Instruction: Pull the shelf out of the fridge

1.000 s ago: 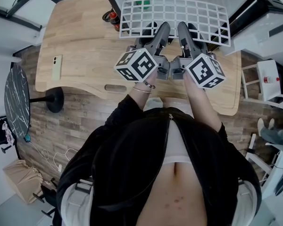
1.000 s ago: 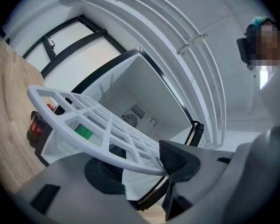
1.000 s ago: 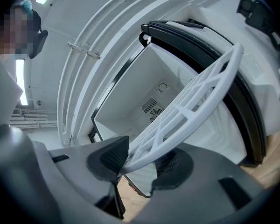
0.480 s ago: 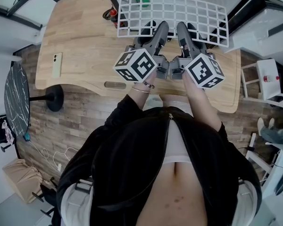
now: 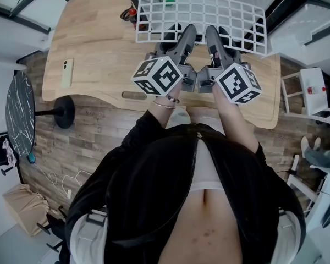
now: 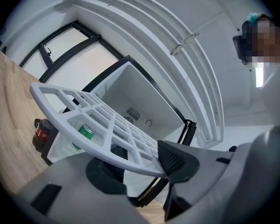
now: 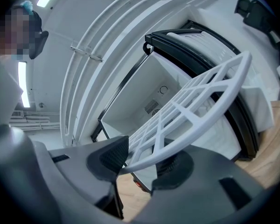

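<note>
Left gripper [image 5: 182,36] and right gripper [image 5: 215,36], side by side and near level, clamp the near edge of the shelf [image 5: 236,15]; the left jaws have just been closing on it. The shelf overhangs the far edge of the table [image 5: 93,43] before the fridge [image 6: 144,90], placed as a second earlier.

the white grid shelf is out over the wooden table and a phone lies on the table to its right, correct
No: the phone lies on the wooden table to the left of the white grid shelf, as the head view shows. The shelf is indeed over the table.
</note>
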Demonstrator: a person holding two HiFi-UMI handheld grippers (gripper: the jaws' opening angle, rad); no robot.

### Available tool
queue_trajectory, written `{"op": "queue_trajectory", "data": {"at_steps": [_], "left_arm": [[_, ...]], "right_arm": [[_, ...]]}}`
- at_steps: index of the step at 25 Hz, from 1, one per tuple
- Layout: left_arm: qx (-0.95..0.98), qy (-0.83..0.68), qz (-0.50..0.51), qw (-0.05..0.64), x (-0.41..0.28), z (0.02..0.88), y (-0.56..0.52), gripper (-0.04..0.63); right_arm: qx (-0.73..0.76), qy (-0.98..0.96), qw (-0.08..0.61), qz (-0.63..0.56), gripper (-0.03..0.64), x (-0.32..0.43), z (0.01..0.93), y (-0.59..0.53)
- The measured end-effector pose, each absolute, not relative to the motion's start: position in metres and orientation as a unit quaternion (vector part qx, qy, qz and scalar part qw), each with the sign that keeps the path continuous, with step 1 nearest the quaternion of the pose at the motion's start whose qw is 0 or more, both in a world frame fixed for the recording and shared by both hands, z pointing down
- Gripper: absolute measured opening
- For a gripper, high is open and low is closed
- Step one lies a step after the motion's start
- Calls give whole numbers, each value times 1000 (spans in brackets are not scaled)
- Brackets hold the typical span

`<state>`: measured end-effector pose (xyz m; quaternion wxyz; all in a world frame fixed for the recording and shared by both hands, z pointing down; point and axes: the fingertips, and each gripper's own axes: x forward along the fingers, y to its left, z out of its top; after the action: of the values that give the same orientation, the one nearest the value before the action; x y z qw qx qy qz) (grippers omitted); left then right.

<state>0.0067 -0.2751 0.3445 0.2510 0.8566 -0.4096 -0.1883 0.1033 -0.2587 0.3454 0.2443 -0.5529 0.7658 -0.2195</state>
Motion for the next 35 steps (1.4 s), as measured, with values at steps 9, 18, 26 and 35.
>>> {"op": "queue_trajectory", "data": {"at_steps": [9, 18, 26, 35], "left_arm": [[857, -410, -183, 254, 13, 350, -258, 204], [852, -418, -187, 253, 10, 352, -237, 202], [849, -423, -194, 249, 9, 349, -215, 201], [845, -430, -199, 249, 16, 349, -191, 199]], "right_arm": [[-556, 762, 243, -226, 163, 110, 352, -241], [-549, 767, 241, -229, 163, 107, 353, -221], [-543, 771, 242, -227, 163, 107, 350, -200], [-538, 775, 239, -228, 163, 114, 350, -178]]}}
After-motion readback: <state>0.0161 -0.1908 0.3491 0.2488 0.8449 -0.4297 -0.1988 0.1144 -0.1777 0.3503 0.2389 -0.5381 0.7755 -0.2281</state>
